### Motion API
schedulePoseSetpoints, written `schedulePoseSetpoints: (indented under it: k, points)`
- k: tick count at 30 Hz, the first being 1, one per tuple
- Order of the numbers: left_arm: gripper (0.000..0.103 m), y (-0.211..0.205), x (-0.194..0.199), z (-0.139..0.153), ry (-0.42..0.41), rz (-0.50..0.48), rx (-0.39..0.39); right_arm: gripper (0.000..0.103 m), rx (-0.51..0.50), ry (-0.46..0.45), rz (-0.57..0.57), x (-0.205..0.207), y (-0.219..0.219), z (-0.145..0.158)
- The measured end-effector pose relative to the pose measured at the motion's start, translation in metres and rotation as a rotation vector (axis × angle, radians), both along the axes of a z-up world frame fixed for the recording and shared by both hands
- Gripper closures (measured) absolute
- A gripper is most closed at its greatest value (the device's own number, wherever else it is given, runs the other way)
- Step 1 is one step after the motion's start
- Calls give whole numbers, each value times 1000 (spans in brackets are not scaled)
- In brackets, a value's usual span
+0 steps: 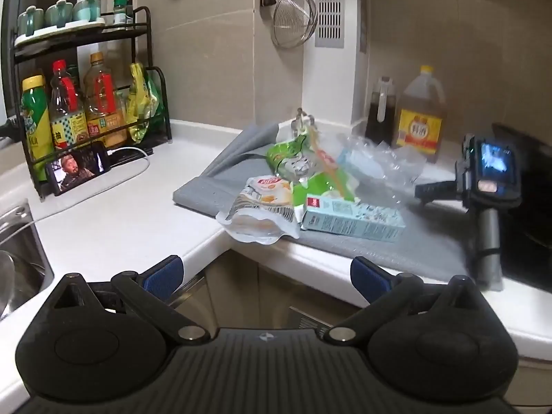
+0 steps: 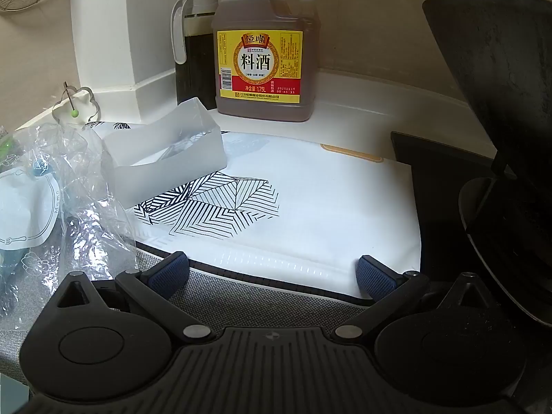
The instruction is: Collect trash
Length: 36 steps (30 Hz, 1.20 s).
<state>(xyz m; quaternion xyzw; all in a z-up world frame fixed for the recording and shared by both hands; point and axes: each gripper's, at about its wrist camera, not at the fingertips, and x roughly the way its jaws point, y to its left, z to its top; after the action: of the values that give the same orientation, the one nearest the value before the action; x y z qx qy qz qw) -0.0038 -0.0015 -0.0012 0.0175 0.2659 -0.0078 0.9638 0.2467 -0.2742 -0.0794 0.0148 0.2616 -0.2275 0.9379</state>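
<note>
- Left gripper: jaws spread fully wide, nothing between them. It hangs off the counter edge, tilted downward toward the corner of the white counter.
- Right gripper: jaws spread fully wide, empty. Both blue pads sit over the near edge of a white bag printed with black line patterns; contact cannot be confirmed.
- Left view only: the trash pile lies ahead of the left gripper on a grey mat. It includes a white snack pouch overhanging the counter edge, a pale blue carton just right of it, and green wrappers behind.
- Left view only: a bottle rack and a phone far left, and the right gripper's handle far right.
- Right view only: a clear plastic tray ahead-left, resting on the bag, and a dark pan at the right.
- Both views: crumpled clear plastic and a brown liquid jug at the back wall.
</note>
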Motion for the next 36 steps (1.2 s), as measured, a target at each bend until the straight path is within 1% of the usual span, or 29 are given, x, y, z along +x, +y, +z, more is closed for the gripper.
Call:
schedulePoseSetpoints:
  k: [1, 2, 3, 4, 7, 8, 10, 14, 15, 16, 20, 28, 31, 33, 36]
  points:
    - [0, -2, 0, 1, 4, 6, 8, 0, 0, 0, 0, 0, 0, 0]
    - [0, -4, 1, 2, 31, 11, 22, 0, 0, 0, 0, 0, 0, 0]
    - [0, 5, 5, 1, 73, -8, 43, 0, 0, 0, 0, 0, 0, 0]
    - [0, 7, 7, 0, 84, -15, 46, 0, 0, 0, 0, 0, 0, 0]
    - [0, 8, 8, -7, 51, 27, 109, 0, -1, -1, 0, 0, 0, 0]
    - [0, 10, 8, -8, 53, 35, 117, 0, -1, -1, 0, 0, 0, 0]
    - [0, 14, 11, -9, 77, 48, 116, 0, -1, -1, 0, 0, 0, 0]
    - [0, 22, 19, -8, 121, 53, 74, 0, -2, -2, 0, 0, 0, 0]
    - [0, 23, 21, -7, 131, 60, 74, 0, -2, -2, 0, 0, 0, 0]
    - [0, 23, 22, -7, 159, 68, 68, 0, -2, -2, 0, 0, 0, 0]
    - [0, 29, 27, -6, 144, 109, 114, 0, -2, -3, -1, 0, -1, 0]
    - [0, 46, 31, -11, 150, 150, 105, 0, -18, -1, -5, 3, 2, -5]
    - [0, 52, 30, -11, 142, 153, 98, 0, -31, 10, -4, -8, 9, 0]
    - [0, 55, 30, -13, 144, 154, 98, 0, -68, -37, 19, -22, 22, 9]
    - [0, 58, 32, -15, 151, 163, 84, 0, -138, -115, 96, -57, 47, 27]
